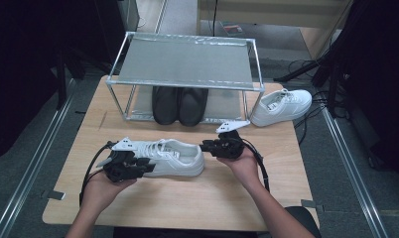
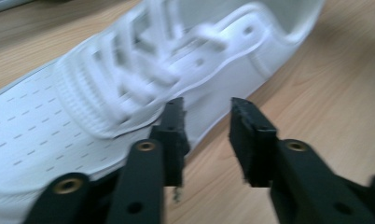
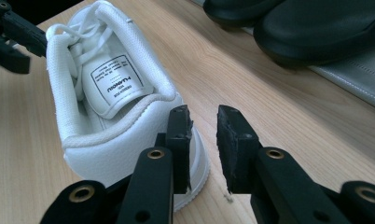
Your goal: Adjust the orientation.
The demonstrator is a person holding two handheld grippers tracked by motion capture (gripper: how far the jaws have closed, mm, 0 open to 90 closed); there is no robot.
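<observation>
A white lace-up sneaker lies on the wooden table, toe to the left and heel to the right. My left gripper is at the sneaker's near side by the laces. In the left gripper view the sneaker lies just left of the parted jaws of that gripper, with bare wood between them. My right gripper is at the heel. Its jaws stand apart just right of the heel of the sneaker, gripping nothing.
A metal shoe rack stands at the table's far side, with a pair of black shoes on its lower shelf. A second white sneaker lies to the right of the rack. Cables trail from both grippers toward the near edge.
</observation>
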